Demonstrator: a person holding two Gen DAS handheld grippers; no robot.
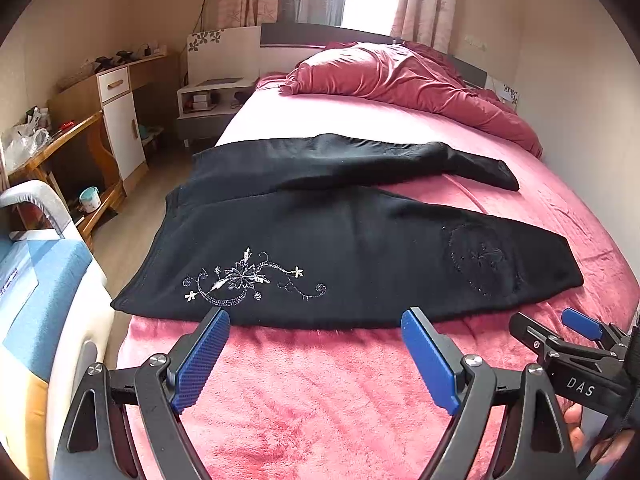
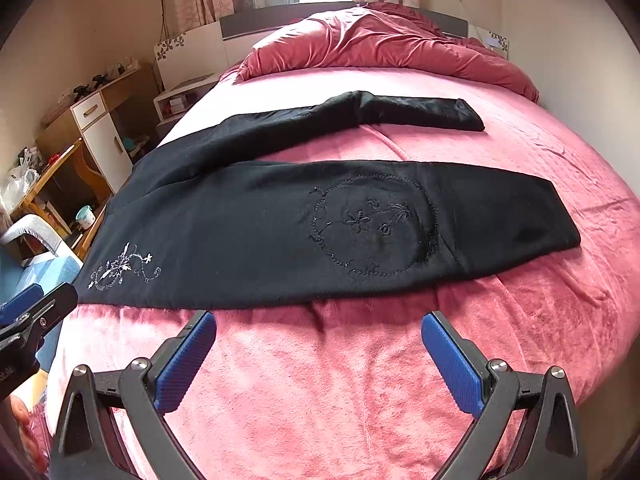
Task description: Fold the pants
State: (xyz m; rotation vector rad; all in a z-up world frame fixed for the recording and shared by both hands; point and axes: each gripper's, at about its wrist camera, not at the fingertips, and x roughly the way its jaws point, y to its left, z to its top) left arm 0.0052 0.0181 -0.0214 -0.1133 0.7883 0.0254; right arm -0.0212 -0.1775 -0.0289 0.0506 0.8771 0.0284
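Black pants (image 1: 340, 240) (image 2: 280, 236) lie spread flat across the pink bed, waist to the left, both legs running right and splayed apart. White floral embroidery (image 1: 248, 276) marks the near hip; a dark stitched circle (image 2: 372, 228) sits on the near leg. My left gripper (image 1: 316, 320) hovers open just short of the near edge of the pants, nothing between its blue pads. My right gripper (image 2: 320, 322) is open too, over bare blanket before the near leg. The right gripper (image 1: 560, 328) also shows at the left wrist view's right edge, and the left gripper (image 2: 28, 304) at the right wrist view's left edge.
A pink fleece blanket (image 1: 320, 408) covers the bed, with a bunched red duvet (image 1: 400, 76) at the headboard. Left of the bed stand a blue-and-white padded object (image 1: 44, 300), a wooden desk (image 1: 60, 140), a white cabinet (image 1: 120, 128) and a nightstand (image 1: 208, 100). A wall runs along the right side.
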